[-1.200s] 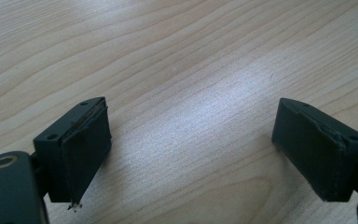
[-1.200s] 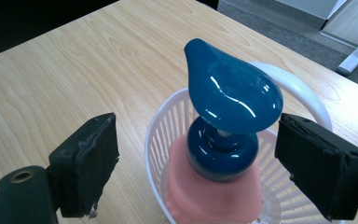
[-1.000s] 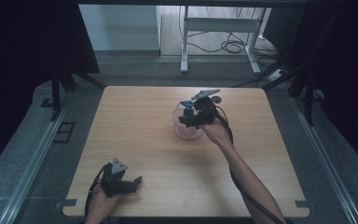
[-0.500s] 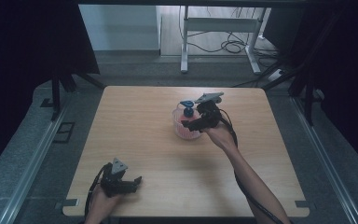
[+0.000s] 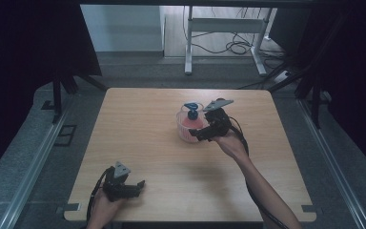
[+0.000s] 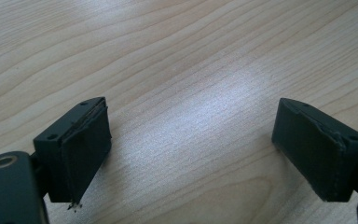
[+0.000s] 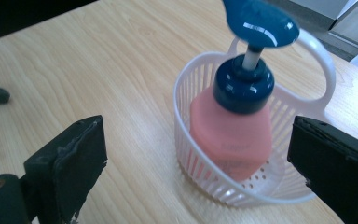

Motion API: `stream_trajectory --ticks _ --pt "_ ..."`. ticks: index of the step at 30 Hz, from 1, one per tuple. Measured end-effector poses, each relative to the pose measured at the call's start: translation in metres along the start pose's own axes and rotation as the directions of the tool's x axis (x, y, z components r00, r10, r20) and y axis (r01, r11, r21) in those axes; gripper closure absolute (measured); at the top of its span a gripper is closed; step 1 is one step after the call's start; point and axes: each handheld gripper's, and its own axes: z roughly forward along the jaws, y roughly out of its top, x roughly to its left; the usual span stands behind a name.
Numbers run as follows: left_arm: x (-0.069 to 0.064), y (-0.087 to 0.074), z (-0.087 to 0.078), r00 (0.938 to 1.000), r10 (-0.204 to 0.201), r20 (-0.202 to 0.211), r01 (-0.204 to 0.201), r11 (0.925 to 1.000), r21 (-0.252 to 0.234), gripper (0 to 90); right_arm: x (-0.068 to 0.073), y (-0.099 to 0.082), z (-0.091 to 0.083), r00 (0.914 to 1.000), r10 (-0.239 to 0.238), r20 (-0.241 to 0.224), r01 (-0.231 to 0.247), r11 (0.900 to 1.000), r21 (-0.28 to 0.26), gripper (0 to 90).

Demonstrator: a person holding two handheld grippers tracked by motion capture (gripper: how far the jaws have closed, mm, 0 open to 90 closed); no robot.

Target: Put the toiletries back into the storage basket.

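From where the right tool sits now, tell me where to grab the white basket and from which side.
Take the white basket by its looped handle, which rises clear above the rim on the far side in the right gripper view. Bring the right tool, jaws open, over the pink pump bottle from above; the slatted wall is wide and likely flexes.

- A light wooden table (image 5: 147, 143) with rounded corners stands in the middle; its grain runs from side to side.
- Grey floor (image 5: 24, 191) lies around it.
- A metal rail (image 5: 35, 162) runs along the floor at the left side, and another rail (image 5: 333, 167) at the right.
- Dark curtains (image 5: 28, 43) hang at both sides.
- Behind the table stands a white metal frame (image 5: 219, 24), with black cables (image 5: 228, 46) loose on the floor under it.
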Motion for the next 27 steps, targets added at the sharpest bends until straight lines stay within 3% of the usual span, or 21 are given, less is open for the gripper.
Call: stream_trajectory --ticks 7,27 --pt "0.0 0.0 0.0 1.0 0.0 0.0 0.0 1.0 0.001 11.3 0.006 -0.012 -0.008 0.9995 -0.03 0.005 0.03 0.9993 0.022 3.5" --pt "0.0 0.0 0.0 1.0 -0.002 -0.002 0.002 1.0 0.002 11.3 0.012 -0.05 -0.034 0.9994 -0.034 0.01 0.034 0.9992 0.019 0.1"
